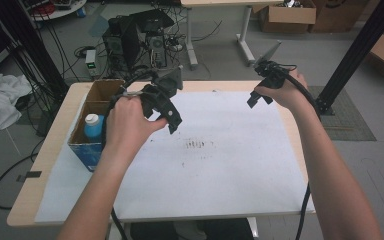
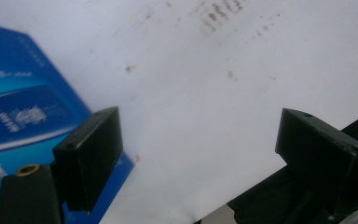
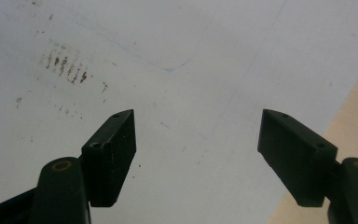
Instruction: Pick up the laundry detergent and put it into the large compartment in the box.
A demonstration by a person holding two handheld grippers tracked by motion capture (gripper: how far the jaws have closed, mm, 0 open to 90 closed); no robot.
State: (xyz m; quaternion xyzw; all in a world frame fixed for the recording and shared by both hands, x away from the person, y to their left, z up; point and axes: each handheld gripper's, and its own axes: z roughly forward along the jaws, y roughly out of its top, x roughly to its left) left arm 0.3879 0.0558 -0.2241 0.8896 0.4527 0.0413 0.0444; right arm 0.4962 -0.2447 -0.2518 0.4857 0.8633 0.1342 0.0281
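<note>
hidden: bottle (image 1: 93, 126) body inside blue box (image 1: 87, 152) (cap shows) | blurred: box print | cut off: forearms

My two grippers are black. The left gripper (image 1: 172, 125) has blocky jaws, a brass-ringed screw hole near one jaw base and a black cable. The right gripper (image 1: 254, 100) matches: small screw holes in its jaws, brass rings, a thick black cable. Forearms bare, no sleeves.

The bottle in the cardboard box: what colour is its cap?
White; the bottle itself is blue. The high view shows it best.
</note>
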